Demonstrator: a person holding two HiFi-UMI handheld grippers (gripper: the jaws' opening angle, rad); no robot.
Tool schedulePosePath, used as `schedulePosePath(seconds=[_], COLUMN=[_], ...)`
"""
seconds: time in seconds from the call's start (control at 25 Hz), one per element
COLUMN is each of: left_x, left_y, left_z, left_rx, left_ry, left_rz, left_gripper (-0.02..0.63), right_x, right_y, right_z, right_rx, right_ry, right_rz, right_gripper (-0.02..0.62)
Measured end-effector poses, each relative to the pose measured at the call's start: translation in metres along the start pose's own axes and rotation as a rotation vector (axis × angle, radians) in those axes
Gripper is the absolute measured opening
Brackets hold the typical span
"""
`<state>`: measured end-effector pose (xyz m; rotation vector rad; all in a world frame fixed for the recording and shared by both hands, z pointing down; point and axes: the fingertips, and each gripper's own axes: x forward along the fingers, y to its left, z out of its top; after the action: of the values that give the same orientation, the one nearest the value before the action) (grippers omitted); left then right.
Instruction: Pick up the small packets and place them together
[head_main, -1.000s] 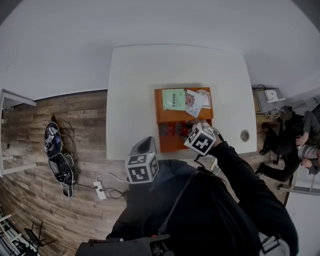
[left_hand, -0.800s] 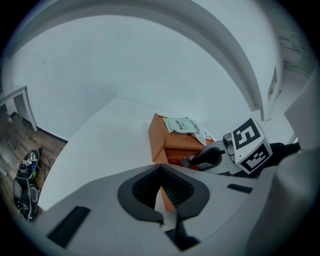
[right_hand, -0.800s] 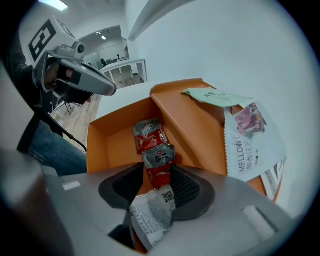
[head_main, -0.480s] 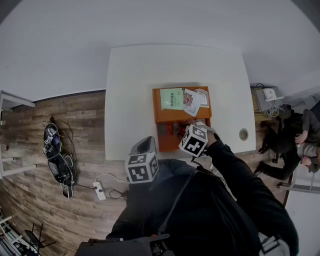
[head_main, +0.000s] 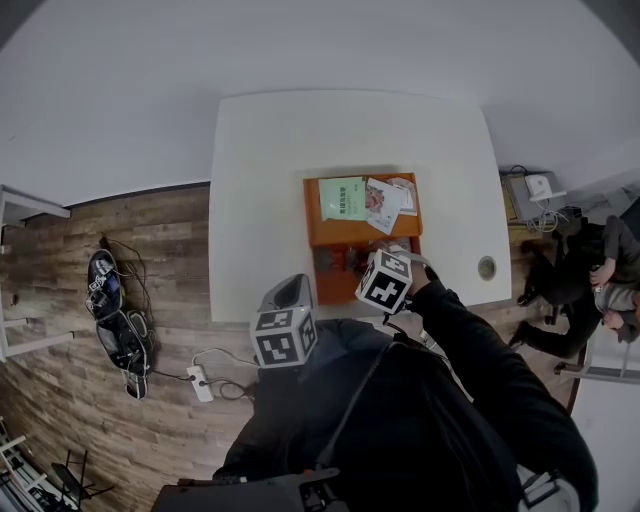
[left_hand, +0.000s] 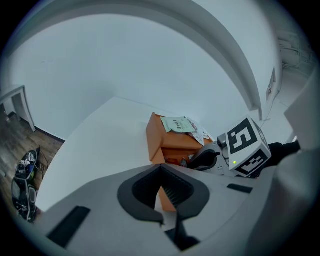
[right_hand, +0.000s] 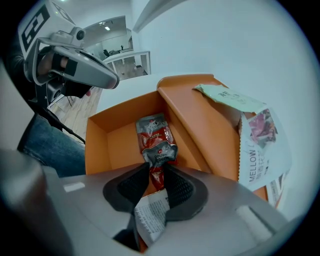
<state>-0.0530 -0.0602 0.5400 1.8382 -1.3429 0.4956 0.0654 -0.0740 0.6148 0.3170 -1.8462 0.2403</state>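
Right tongs (right_hand: 156, 167), just closing, pinched on red packet (right_hand: 155, 134) in 6 o'clock half of orange box (right_hand: 100, 145); left tongs (left_hand: 161, 176) together, empty; best lifted straight up, grip firm

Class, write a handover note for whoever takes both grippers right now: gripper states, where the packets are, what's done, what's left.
Left gripper: shut, empty, held back from the orange box.
Right gripper: jaws just closing, now pinching a red packet in the box's lower compartment; a second red packet lies behind it.
Done: green packet and others lie together on the upper shelf.
To do: lift the red ones and add them.
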Motion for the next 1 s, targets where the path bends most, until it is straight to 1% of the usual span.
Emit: schedulePosePath(seconds=[0.24, 0.48, 0.64, 1.0], left_x=[0.0, 0.002, 0.003, 0.003], left_y=[-0.001, -0.004, -0.006, -0.01], left_z=[0.0, -0.001, 0.0, 0.001], left_rx=[0.005, 0.01, 0.017, 0.028], left_ry=[0.001, 0.006, 0.006, 0.005], left_rz=[-0.005, -0.013, -0.017, -0.024], left_gripper=[-0.002, -0.002, -0.002, -0.002], right_x=[-0.001, -0.002, -0.009, -0.051], right_y=[0.008, 0.019, 0.018, 0.005], right_z=[0.0, -0.001, -0.001, 0.006], right_rx=[0.029, -0.002, -0.002, -0.014], right_ry=[-0.003, 0.003, -0.017, -0.09], right_rz=[0.029, 0.044, 0.036, 0.002], right_gripper=[0.069, 0.057, 0.046, 0.02])
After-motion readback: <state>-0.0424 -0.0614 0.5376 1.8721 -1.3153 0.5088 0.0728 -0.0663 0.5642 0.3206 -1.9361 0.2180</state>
